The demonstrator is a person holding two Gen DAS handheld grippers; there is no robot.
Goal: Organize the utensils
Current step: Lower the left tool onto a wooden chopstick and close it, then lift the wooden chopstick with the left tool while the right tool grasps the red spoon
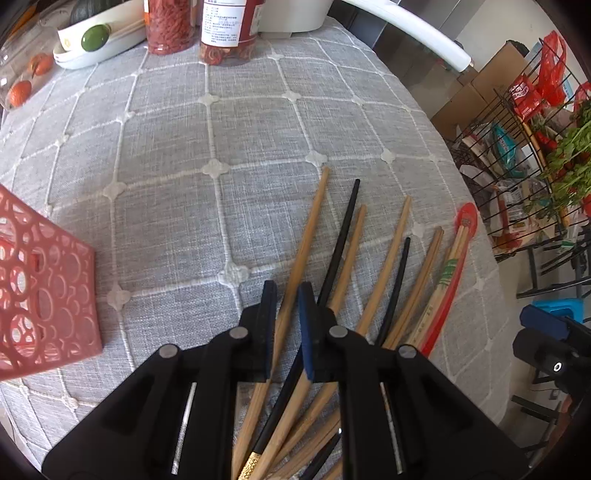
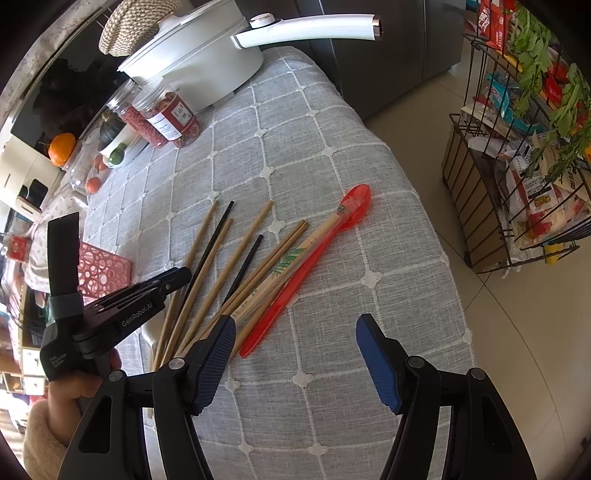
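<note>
Several wooden and black chopsticks lie fanned on the grey tablecloth [image 1: 184,206]. My left gripper [image 1: 288,317] has its jaws narrowly apart around the leftmost wooden chopstick [image 1: 306,243], low over the cloth; it also shows in the right wrist view [image 2: 173,277]. A red plastic spoon [image 2: 295,277] and wrapped bamboo chopsticks [image 2: 288,266] lie at the right of the fan. My right gripper [image 2: 295,354] is open and empty, above the cloth near the spoon's handle. A pink perforated basket [image 1: 40,291] stands to the left.
A white pot with a long handle [image 2: 207,51], two jars [image 1: 199,26], and a white dish with fruit [image 1: 96,40] stand at the table's far end. A wire rack with groceries [image 2: 524,155] stands on the floor to the right, beyond the table edge.
</note>
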